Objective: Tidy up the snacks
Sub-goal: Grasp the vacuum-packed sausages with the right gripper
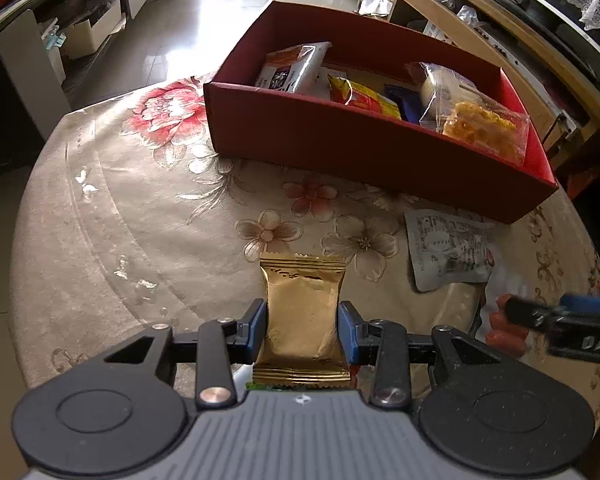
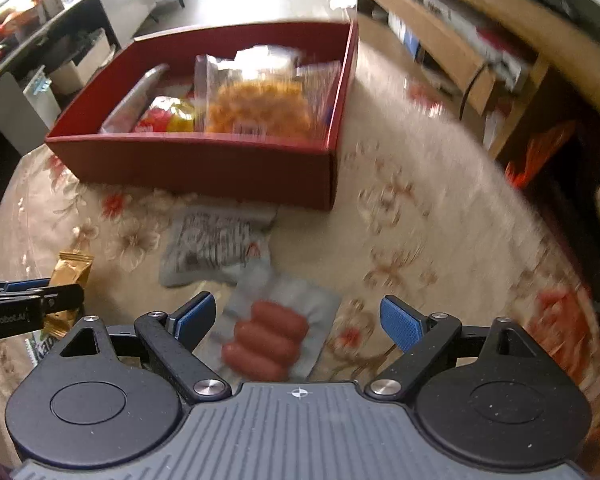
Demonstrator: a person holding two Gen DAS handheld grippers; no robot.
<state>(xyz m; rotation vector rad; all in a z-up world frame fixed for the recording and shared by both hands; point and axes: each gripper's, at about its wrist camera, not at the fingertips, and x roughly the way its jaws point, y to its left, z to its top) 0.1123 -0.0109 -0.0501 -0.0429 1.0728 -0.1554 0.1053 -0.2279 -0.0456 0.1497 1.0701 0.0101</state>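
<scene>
Left gripper (image 1: pixel 303 330) jaws clamped on gold packet (image 1: pixel 302 312), near side of red box (image 1: pixel 364 148), likely bound for it. Right gripper (image 2: pixel 296 320) jaws wide, empty, over sausage pack (image 2: pixel 276 334), lining up a grab.

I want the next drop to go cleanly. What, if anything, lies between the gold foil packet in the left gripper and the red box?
Nothing visible. The gold foil packet, clamped in the left gripper, faces only bare floral tablecloth up to the red cardboard box; the grey printed pouch lies off right.
</scene>
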